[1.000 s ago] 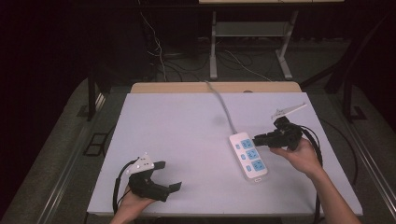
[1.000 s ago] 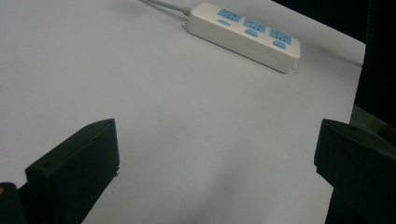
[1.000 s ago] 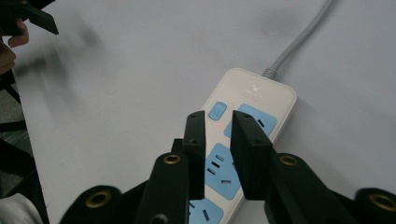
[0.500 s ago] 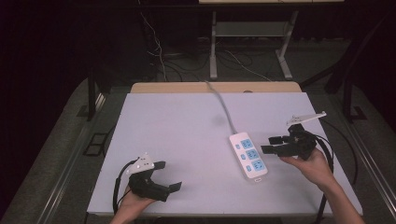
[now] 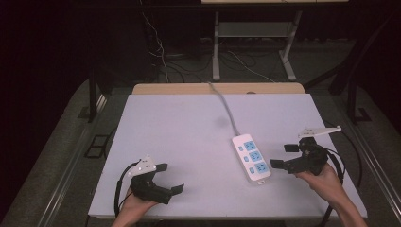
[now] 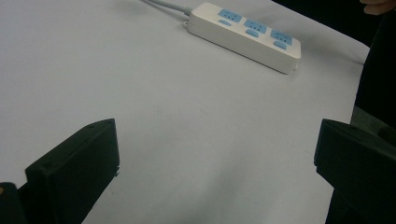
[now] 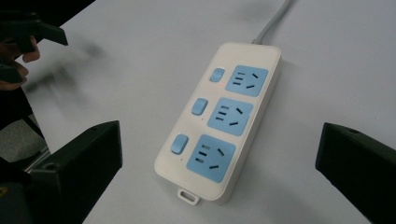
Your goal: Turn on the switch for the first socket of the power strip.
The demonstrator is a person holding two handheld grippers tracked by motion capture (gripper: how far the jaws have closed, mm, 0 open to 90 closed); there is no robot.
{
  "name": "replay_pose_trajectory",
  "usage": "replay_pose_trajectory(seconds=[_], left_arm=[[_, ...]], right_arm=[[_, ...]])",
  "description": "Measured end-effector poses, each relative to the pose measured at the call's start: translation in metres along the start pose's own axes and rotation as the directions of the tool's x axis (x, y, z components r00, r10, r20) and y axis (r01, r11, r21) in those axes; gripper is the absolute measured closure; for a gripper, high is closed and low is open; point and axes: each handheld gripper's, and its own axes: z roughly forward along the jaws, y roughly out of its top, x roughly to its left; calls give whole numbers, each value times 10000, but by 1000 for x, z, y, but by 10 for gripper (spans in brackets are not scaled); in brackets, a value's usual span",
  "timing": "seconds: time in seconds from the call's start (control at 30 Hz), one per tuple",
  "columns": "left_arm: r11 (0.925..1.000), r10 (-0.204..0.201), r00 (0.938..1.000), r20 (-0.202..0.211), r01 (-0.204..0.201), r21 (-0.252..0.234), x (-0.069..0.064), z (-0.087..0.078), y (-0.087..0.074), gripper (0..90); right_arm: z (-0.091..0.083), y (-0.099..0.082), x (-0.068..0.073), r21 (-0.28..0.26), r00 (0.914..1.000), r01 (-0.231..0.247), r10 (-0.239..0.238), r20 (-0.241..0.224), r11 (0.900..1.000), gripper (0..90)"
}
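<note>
A white power strip [image 5: 251, 157] lies right of centre on the pale table [image 5: 189, 137], its cord [image 5: 226, 106] running to the far edge. The right gripper view shows three blue sockets and switches [image 7: 198, 106]. Right gripper [image 5: 284, 156] and left gripper [image 5: 169, 178] both have jaws spread, empty. Dark floor with cables [image 5: 161, 52] lies beyond.

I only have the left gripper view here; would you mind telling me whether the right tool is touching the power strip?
Observer: No. In the high view the right tool sits just right of the power strip, apart from it, jaws open.
Operator: Thank you. How many switches does the strip have?
Observer: Three blue switches, one beside each blue socket, clear in the right gripper view.
Operator: And where does its cable go?
Observer: The grey cable runs from the strip's far end over the table's far edge.
</note>
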Motion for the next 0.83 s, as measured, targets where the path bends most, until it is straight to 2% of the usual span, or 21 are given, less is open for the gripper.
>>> replay_pose_trajectory(seconds=[0.3, 0.6, 0.83], left_arm=[[10000, 17, 10000, -3, -17, -4, 0, -1, 0, 0], [10000, 49, 10000, -17, -49, 30, 0, -1, 0, 0], [10000, 27, 10000, -37, -27, 29, 0, 0, 0, 0]], right_arm=[[1, -29, 7, -304, 9999, -141, 140, -58, 9994, 2], [3, -58, 9, -670, 9994, -331, 340, 120, 9972, 2], [5, -72, 9, -848, 9990, -361, 381, 217, 9957, 2]])
